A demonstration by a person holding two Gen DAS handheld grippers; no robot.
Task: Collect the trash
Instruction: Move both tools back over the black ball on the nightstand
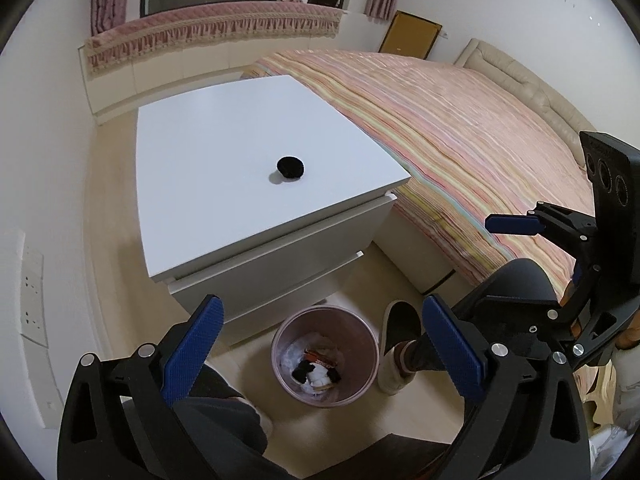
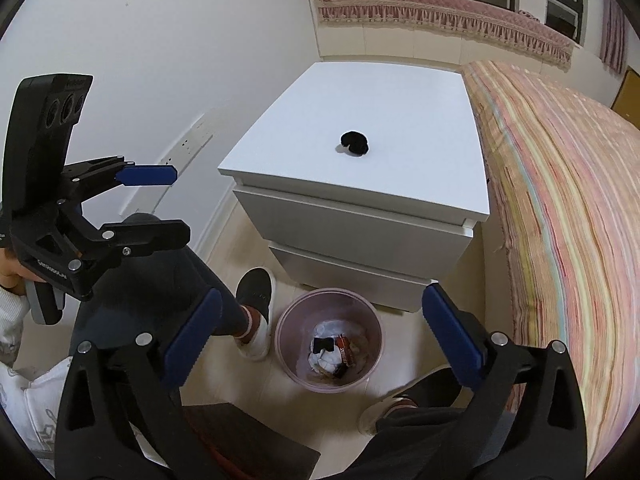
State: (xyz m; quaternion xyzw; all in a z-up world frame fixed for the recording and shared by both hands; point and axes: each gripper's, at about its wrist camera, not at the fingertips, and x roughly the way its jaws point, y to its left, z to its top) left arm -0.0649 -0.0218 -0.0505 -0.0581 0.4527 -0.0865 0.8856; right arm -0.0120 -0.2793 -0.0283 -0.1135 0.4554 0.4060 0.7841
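Trash bin (image 1: 325, 360), round pink plastic, w/ crumpled paper inside.

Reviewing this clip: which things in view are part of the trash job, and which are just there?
Job:
black wad on the nightstand
pink bin, already holding scraps
left gripper and right gripper, jaws open, empty

Just there:
striped bed
wall sockets

Bin (image 1: 280, 340) contents too small to tell, black lump (image 1: 290, 167) unidentifiable, bed (image 1: 460, 128) cut off.
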